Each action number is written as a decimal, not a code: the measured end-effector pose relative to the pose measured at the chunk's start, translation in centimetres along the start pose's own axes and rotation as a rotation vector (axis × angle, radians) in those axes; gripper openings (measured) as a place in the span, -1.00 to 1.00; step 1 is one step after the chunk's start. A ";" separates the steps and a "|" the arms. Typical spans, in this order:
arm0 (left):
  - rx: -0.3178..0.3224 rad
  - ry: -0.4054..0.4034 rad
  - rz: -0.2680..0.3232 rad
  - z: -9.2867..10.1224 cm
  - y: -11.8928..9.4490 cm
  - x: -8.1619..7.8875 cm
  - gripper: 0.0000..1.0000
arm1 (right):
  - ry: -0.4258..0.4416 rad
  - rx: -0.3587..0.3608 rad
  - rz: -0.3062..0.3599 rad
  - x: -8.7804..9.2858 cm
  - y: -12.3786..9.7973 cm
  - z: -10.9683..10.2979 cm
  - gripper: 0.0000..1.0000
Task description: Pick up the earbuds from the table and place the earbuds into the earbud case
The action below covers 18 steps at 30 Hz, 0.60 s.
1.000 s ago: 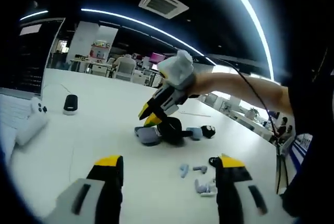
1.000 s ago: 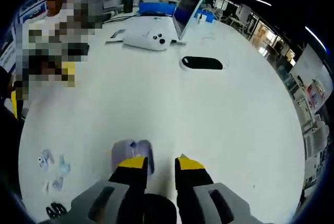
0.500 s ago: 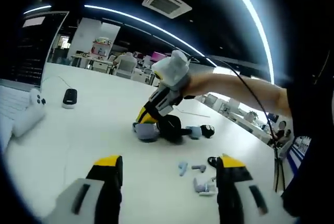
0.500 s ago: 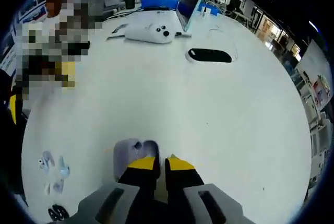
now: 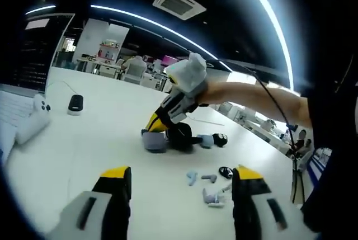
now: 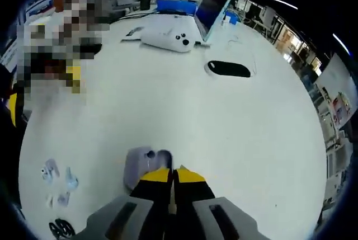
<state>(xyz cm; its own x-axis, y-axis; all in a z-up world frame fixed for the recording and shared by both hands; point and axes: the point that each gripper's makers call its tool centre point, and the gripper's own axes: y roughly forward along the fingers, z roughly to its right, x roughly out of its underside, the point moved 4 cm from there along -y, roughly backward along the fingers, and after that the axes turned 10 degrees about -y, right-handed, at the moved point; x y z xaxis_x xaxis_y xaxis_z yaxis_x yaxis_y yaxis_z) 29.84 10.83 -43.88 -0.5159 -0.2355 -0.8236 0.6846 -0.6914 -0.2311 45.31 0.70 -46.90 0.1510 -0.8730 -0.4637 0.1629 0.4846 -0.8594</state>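
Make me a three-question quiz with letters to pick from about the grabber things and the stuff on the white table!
1. Where is the black mouse?
A. far across the table, near the open laptop
B. between the right gripper's jaws
C. on top of the earbud case

2. What colour are the gripper jaw tips?
A. red
B. yellow
C. green

3. How do the left gripper's jaws stand?
A. clamped together
B. wide apart with nothing between them
C. shut on an earbud

Answers:
1 A: in the right gripper view the black mouse lies on the table near the laptop.
2 B: the right gripper has yellow tips, pressed together beside the earbud case.
3 B: the left gripper has a wide, empty gap; the earbuds lie beyond it.
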 end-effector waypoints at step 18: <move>0.057 0.043 -0.031 4.8 -1.6 2.5 0.47 | -0.250 0.190 0.060 -2.8 -8.2 -8.5 -0.98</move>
<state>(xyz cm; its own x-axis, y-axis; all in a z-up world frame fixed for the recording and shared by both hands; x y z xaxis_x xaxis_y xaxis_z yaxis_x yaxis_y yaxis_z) 25.00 8.02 -43.10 -0.5128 -0.1852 -0.8383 0.6380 -0.7356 -0.2277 35.27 -1.33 -40.38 0.3970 -0.8134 -0.4251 0.3221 0.5572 -0.7654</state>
